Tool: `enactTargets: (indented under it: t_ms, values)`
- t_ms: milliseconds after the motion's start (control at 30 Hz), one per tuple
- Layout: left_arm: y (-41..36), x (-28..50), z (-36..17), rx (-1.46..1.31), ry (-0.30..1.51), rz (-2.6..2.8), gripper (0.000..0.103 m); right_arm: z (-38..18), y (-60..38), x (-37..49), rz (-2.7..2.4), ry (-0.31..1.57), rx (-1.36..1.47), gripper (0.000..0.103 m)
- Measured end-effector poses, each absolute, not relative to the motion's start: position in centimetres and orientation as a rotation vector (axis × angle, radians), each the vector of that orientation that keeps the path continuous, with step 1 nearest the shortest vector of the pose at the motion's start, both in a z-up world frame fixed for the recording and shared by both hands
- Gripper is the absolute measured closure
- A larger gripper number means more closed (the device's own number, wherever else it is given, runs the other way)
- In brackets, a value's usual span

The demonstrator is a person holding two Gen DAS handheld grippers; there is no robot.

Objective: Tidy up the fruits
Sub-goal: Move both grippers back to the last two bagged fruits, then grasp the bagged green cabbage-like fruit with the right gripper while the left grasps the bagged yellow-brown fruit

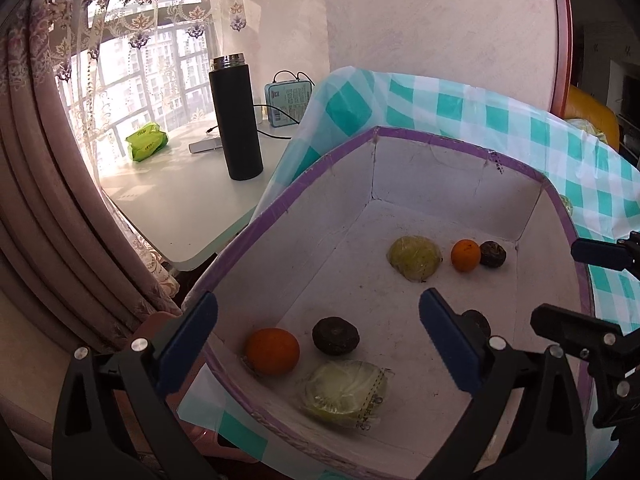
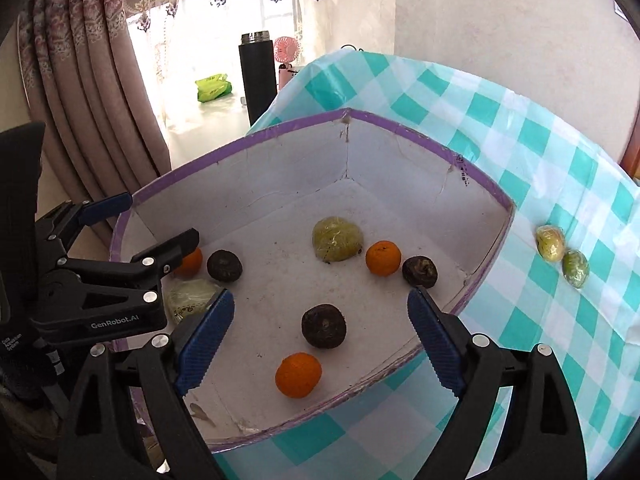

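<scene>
My right hand-held gripper (image 2: 320, 340) hangs over the near end of the white cardboard box with the purple rim (image 2: 224, 152), its blue pads apart and gripping nothing. A dark brown wrinkled round fruit (image 2: 323, 325) and a small orange mandarin (image 2: 298, 374) lie loose on the box floor directly between and below its fingers. My left hand-held gripper (image 1: 316, 344) stands at the box's left end, its jaws also spread wide and empty, above another orange mandarin (image 1: 272, 351), another dark brown fruit (image 1: 335, 335) and a pale green plastic-wrapped fruit (image 1: 345, 393).

Further in, toward the far wall of the box, sit a third trio: a green wrapped fruit (image 2: 338, 239), an orange mandarin (image 2: 383, 258) and a dark fruit (image 2: 419, 271).

Outside the box, on the teal-and-white checked cloth over the surface (image 2: 520, 152), two small green-yellow wrapped fruits (image 2: 562, 254) lie touching, off to the right of my right gripper and beyond the box's right wall. I judge these the pieces still to be fetched; the right hand is clearly the nearer one, and it would have to swing right over the rim. They are roundish, so no long axis matters much.
</scene>
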State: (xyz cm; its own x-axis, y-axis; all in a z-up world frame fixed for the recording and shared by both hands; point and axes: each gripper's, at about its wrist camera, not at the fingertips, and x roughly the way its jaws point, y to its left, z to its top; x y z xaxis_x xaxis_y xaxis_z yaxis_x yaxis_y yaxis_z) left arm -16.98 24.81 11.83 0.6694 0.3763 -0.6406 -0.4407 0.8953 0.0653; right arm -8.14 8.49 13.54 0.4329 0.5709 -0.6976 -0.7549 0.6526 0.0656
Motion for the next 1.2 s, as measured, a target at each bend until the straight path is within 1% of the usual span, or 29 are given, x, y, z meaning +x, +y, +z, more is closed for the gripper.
enactTargets:
  t_ms: [67, 200, 300, 433, 533, 600, 733, 900, 1000, 1200]
  values:
    - [23.7, -17.0, 13.0, -0.095, 0.658, 0.462, 0.002, 14.5, 6.2, -7.9, 0.827, 0.691, -0.188, 0.016]
    - [19.6, -17.8, 16.5, -0.107, 0.482, 0.400, 0.002, 15.1, 0.1, -6.4, 0.764, 0.613, 0.033, 0.016]
    - [14.6, -17.7, 18.2, -0.036, 0.372, 0.314, 0.002, 14.2, -5.1, -4.7, 0.665, 0.607, 0.184, 0.016]
    - [6.9, -16.0, 18.4, 0.074, 0.300, 0.121, 0.002, 11.8, -10.6, -2.5, 0.474, 0.643, 0.226, 0.016]
    - [1.7, -12.8, 16.7, 0.100, 0.341, -0.075, 0.002, 9.5, -14.2, -0.4, 0.345, 0.680, 0.222, 0.016]
    - [-0.7, -9.7, 14.7, 0.049, 0.408, -0.196, 0.002, 8.0, -16.2, 1.3, 0.260, 0.702, 0.217, 0.016]
    - [-2.6, -2.5, 10.2, -0.072, 0.569, -0.271, 0.002, 5.5, -20.0, 5.0, 0.119, 0.743, 0.238, 0.016]
    - [-3.4, 3.7, 4.7, -0.023, 0.725, -0.175, 0.002, 3.7, -21.9, 9.0, 0.053, 0.795, 0.276, 0.016]
    - [-2.8, 5.4, 3.4, -0.036, 0.768, -0.155, 0.002, 3.2, -21.3, 10.8, 0.072, 0.802, 0.258, 0.016]
    - [-2.2, 8.2, 3.4, -0.039, 0.769, -0.131, 0.002, 2.8, -18.5, 14.1, 0.112, 0.829, 0.173, 0.016]
